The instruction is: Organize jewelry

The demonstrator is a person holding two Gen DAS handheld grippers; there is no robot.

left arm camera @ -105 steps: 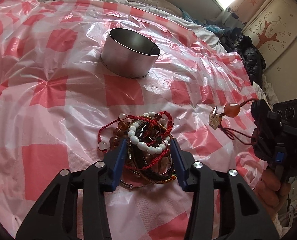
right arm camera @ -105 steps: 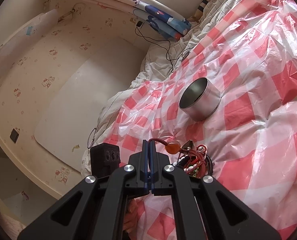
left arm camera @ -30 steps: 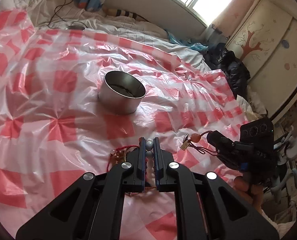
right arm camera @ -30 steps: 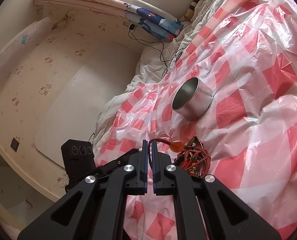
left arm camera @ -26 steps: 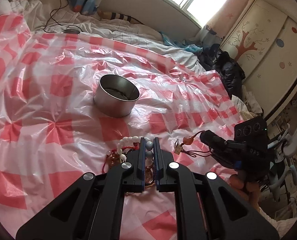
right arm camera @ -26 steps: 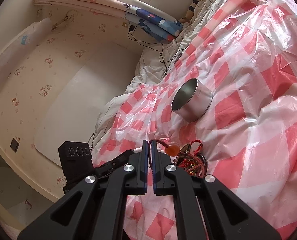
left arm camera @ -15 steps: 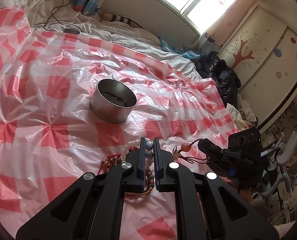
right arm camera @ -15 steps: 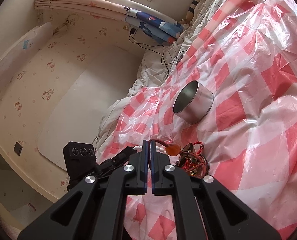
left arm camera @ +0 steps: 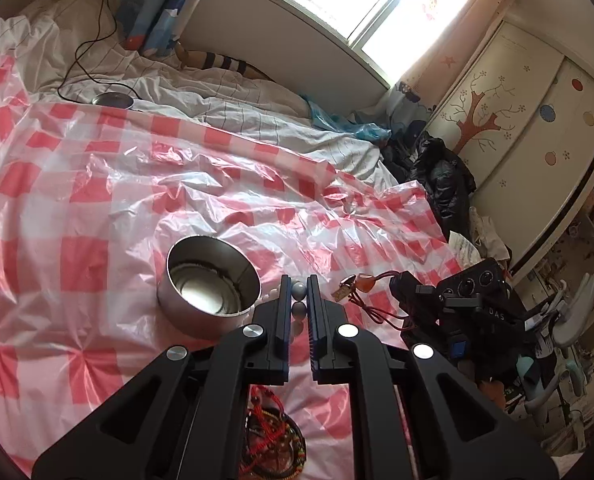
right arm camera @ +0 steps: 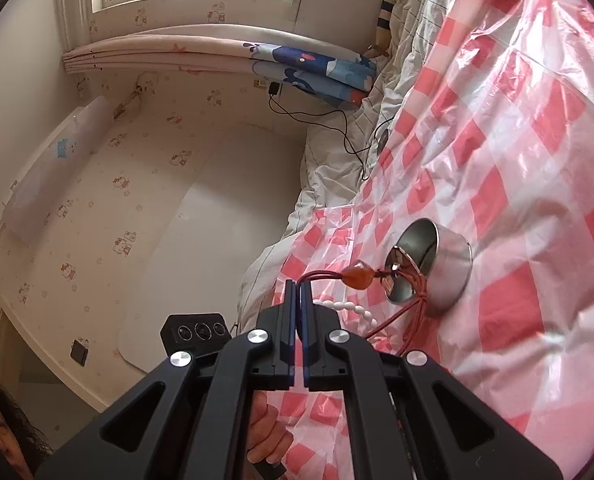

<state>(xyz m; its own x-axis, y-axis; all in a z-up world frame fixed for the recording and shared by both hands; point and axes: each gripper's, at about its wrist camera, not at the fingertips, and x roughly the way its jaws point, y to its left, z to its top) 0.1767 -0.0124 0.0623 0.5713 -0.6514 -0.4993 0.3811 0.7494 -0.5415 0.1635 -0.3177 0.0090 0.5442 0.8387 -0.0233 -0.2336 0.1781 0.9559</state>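
A bed is covered by a red-and-white checked plastic sheet (left arm camera: pixel 97 184), with white bedding (left arm camera: pixel 225 108) bunched along its far edge under the window. A round metal tin (left arm camera: pixel 211 286) is stood open on the sheet, near the middle. A tangle of red and dark bracelets (left arm camera: pixel 275 436) is left lying on the sheet below the left gripper. The left gripper (left arm camera: pixel 299 300) is held just beside the tin's rim, its fingers pinched on a string of white beads (left arm camera: pixel 299 291), two beads being seen between the tips. The right gripper (right arm camera: pixel 298 292) is pressed together on a red cord (right arm camera: pixel 325 276), from which an orange bead (right arm camera: pixel 359 274) and a small metal charm (right arm camera: pixel 393 280) are hung in front of the tin's mouth. The rest of the white beads is seen draped beneath that cord in the right wrist view.
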